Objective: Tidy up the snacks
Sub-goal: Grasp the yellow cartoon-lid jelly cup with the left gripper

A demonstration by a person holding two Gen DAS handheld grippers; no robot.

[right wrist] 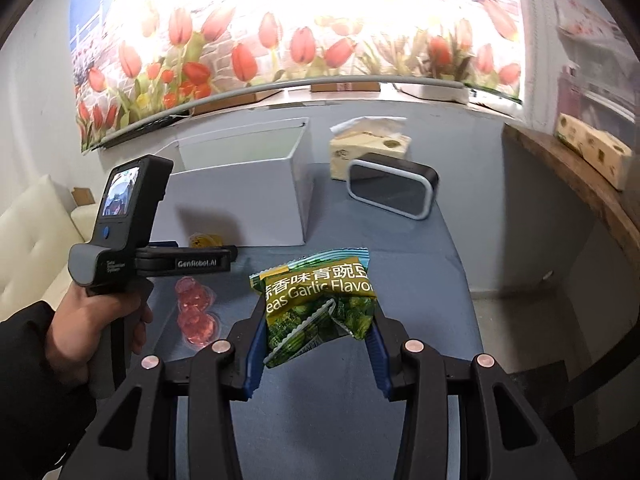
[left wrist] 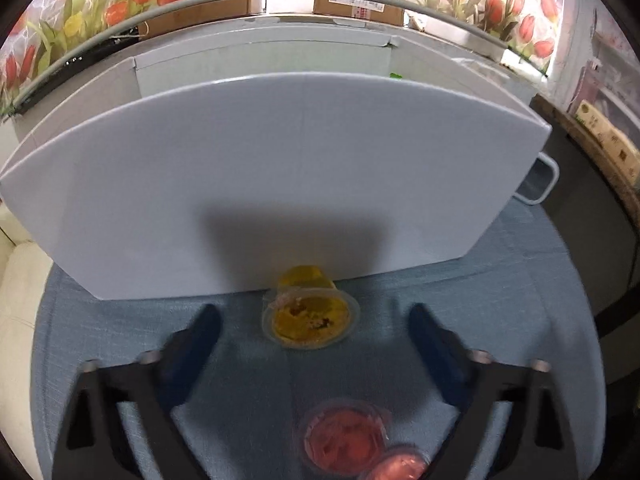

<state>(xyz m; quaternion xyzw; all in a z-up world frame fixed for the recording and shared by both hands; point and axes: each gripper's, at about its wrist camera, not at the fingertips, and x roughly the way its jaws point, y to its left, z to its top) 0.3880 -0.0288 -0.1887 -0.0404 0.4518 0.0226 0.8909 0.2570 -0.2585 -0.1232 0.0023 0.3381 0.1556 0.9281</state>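
Tulip wallpaper [right wrist: 248,56] fills the far wall, and below it a table with a blue-grey cloth [right wrist: 400,248] carries the snacks. On the far left part of the table stands a white box [left wrist: 280,184], open at the top, with an inner divider visible from the left wrist view. A yellow jelly cup [left wrist: 310,318] lies on the cloth just against the near wall of this box. The left gripper [left wrist: 314,322] hovers low over the cloth with its jaws wide apart, one blue finger on each side of the yellow cup, and neither finger touches it. Nearer to the camera two red jelly cups [left wrist: 346,434] lie close together — in the right wrist view they [right wrist: 196,308] are seen under the left gripper [right wrist: 224,258], which the person's left hand [right wrist: 86,328] holds by its handle. The right gripper [right wrist: 316,332] is clamped on a green bag of garlic peas [right wrist: 320,300]; the bag is crumpled between the blue pads and held above the cloth, near the middle of the table. Farther right stand a black case with a pale rim [right wrist: 390,188] and, behind it, a tissue box [right wrist: 368,146]. Another tissue pack [right wrist: 592,152] rests on a wooden ledge at the far right.
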